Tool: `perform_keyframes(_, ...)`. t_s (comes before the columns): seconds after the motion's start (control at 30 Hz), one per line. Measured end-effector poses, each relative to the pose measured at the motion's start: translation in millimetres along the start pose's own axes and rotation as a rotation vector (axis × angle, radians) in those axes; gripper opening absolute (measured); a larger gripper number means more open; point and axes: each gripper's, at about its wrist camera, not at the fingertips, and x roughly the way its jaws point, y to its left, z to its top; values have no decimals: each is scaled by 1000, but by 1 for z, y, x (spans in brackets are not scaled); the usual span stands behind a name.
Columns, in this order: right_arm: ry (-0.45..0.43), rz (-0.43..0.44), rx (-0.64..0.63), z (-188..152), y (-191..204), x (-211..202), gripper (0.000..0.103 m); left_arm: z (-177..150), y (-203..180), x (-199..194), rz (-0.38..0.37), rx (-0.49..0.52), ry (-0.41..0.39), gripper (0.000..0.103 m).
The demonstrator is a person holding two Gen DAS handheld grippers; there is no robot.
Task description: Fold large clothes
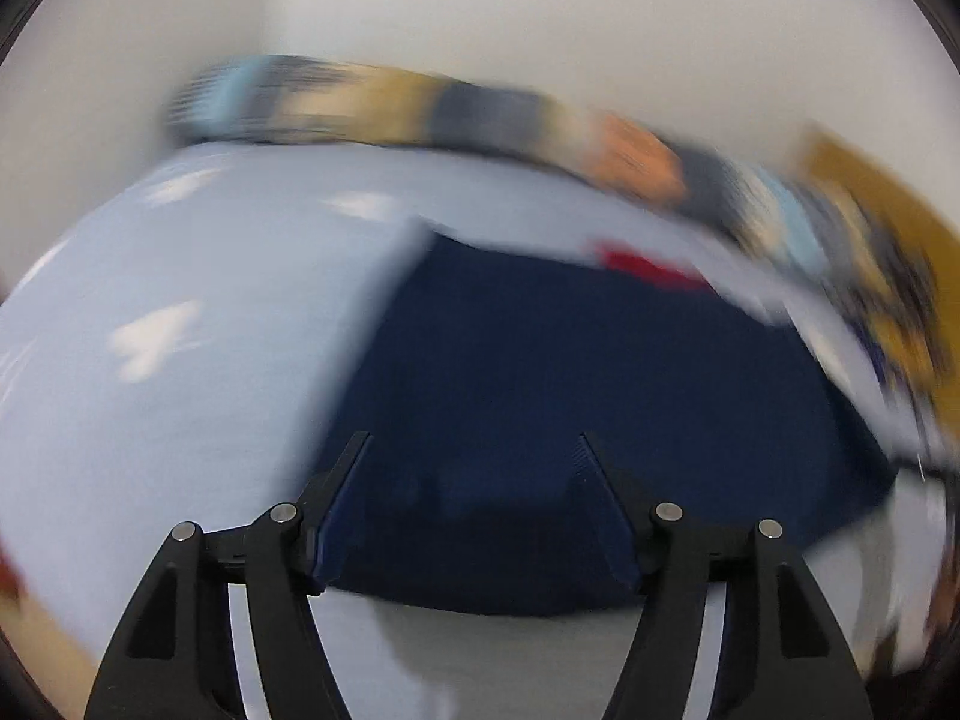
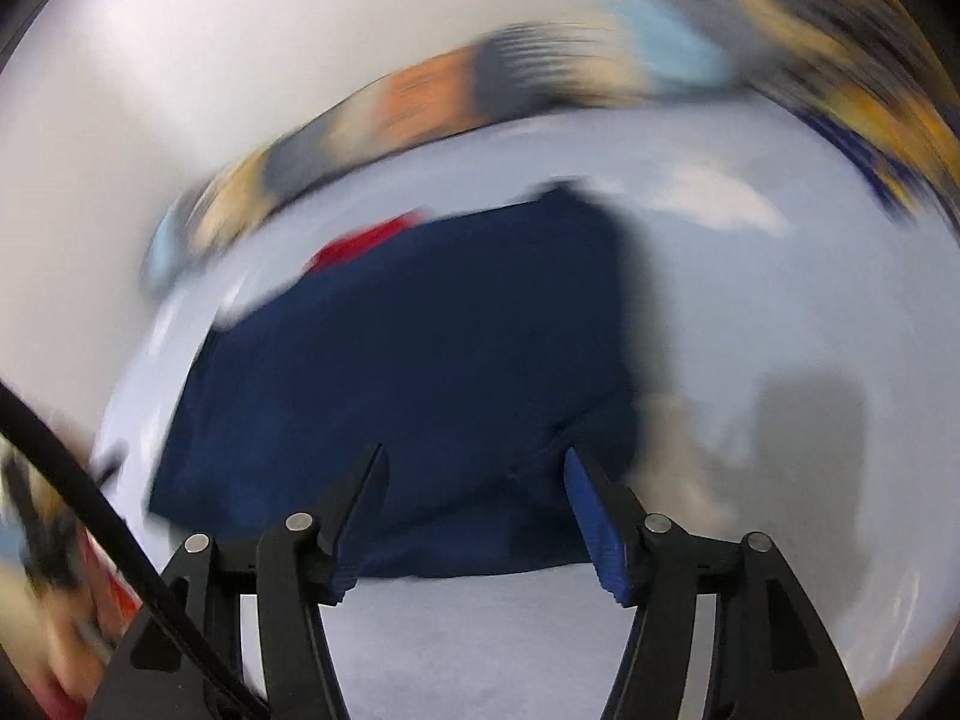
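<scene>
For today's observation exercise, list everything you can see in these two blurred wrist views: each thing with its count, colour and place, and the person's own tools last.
Folded garment: one, navy blue, lying in the middle of the bed sheet, ahead of both tongs.
Red cloth: one piece, red, showing at the far edge of the navy garment; too blurred to name further.
Bed sheet: one, pale blue with white marks, under the garment.
Row of clothes: count unclear, orange, tan, grey and light blue, along the far edge against the wall; blurred.
Wall: white, behind.
Cable: one, black, lower left of the right wrist view.
Left tongs: black with blue pads, open, empty.
Right tongs: same, open, empty.
</scene>
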Motion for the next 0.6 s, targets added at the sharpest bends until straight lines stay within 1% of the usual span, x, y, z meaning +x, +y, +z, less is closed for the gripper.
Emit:
perform_keyframes(0.03,44,69,-31,-2,11,11,56,-5,-15,13,8,79,52,66)
perform_keyframes(0.07,107,97,-30,-4,15,25,43,-9,-22,25,31,130,94,66)
perform_keyframes(0.1,132,59,-21,-6,12,32,41,-13,-23,34,49,158,135,66)
perform_keyframes(0.13,137,15,0,-6,3,33,41,-17,-18,45,83,165,186,66)
perform_keyframes(0.17,141,-11,45,-4,-12,33,41,-19,-16,50,103,158,216,66)
perform_keyframes(0.2,144,-37,112,-2,-34,30,41,-20,-8,54,127,151,241,66)
perform_keyframes(0.23,137,-96,162,-1,-55,25,41,-19,0,55,164,141,240,66)
perform_keyframes(0.27,118,-219,207,0,-79,17,41,-15,4,53,221,132,214,66)
perform_keyframes(0.3,100,-285,230,0,-91,10,42,-10,7,47,265,116,180,66)
perform_keyframes(0.33,60,-318,256,1,-101,-2,42,-5,9,41,254,92,150,66)
perform_keyframes(0.37,13,-289,265,4,-103,-11,42,0,9,35,212,55,113,67)
perform_keyframes(0.4,-42,-236,249,9,-96,-20,42,6,5,32,184,32,86,68)
perform_keyframes(0.43,-63,-209,227,15,-86,-19,42,11,-1,31,167,26,62,73)
perform_keyframes(0.47,-70,-158,197,21,-73,-15,42,18,-11,34,157,36,46,75)
perform_keyframes(0.53,-51,-60,165,32,-49,1,42,36,-28,47,151,64,16,75)
perform_keyframes(0.6,-29,-25,131,44,-27,23,42,54,-37,66,144,66,6,76)
